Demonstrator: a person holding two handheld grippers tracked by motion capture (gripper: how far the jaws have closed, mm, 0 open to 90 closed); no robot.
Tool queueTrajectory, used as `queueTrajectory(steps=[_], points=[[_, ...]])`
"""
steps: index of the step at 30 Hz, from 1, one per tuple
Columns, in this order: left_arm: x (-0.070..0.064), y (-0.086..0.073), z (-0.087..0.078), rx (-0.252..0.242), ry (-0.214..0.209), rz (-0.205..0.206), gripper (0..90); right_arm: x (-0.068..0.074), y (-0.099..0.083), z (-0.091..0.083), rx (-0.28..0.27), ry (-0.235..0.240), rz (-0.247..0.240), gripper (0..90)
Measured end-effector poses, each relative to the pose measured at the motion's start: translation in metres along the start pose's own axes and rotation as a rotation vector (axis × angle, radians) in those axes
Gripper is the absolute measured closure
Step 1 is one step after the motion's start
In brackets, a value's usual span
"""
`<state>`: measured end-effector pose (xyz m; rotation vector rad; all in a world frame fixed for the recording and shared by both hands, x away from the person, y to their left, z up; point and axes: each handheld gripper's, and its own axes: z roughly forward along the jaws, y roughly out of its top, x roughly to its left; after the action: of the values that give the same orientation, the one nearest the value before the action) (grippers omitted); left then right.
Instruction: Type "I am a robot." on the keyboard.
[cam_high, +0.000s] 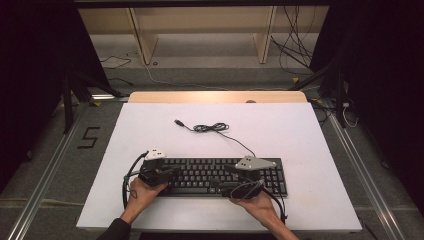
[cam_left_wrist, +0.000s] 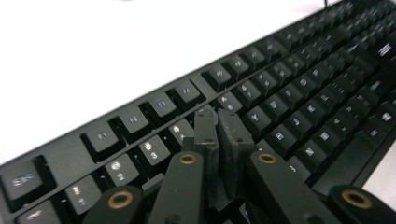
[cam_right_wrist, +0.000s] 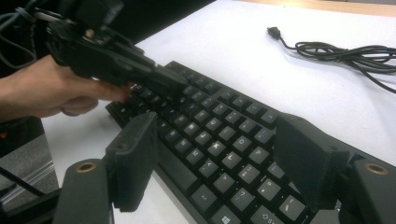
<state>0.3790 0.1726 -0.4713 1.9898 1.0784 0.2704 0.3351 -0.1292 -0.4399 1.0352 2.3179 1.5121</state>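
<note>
The flat black plastic keyboard (cam_high: 220, 176) is rigid and light, best gripped at its edges; left tool (cam_left_wrist: 217, 128) pinched together on the keys, right tool (cam_right_wrist: 212, 163) wide apart.

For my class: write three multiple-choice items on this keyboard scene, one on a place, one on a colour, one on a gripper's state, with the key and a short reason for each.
1. Where does the loose cable's plug lie?
A. on the white table beyond the keyboard
B. on the keys
C. on the floor

2. What colour is the keyboard?
A. white
B. black
C. red

3. How do the right gripper's jaws stand?
A. shut together
B. clamped on the cable
C. wide apart

Key:
1 A, the plug rests on the table behind the keyboard.
2 B, keys and frame are black.
3 C, the right gripper shows keys between its parted jaws, while the left gripper has its jaws together.
</note>
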Motion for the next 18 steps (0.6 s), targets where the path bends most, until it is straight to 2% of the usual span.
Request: queueTrajectory(steps=[7, 13, 18], points=[[0.000, -0.001, -0.018, -0.074, -0.038, -0.019, 72.8, -0.002, 0.000, 0.002, 0.001, -0.011, -0.002, 31.9], [0.000, -0.005, -0.032, -0.124, -0.069, -0.043, 56.6, -0.004, -0.001, 0.004, 0.001, -0.021, -0.003, 31.9], [-0.004, -0.010, -0.037, -0.142, -0.077, -0.026, 44.2, -0.006, -0.001, 0.006, 0.001, -0.028, -0.004, 31.9]])
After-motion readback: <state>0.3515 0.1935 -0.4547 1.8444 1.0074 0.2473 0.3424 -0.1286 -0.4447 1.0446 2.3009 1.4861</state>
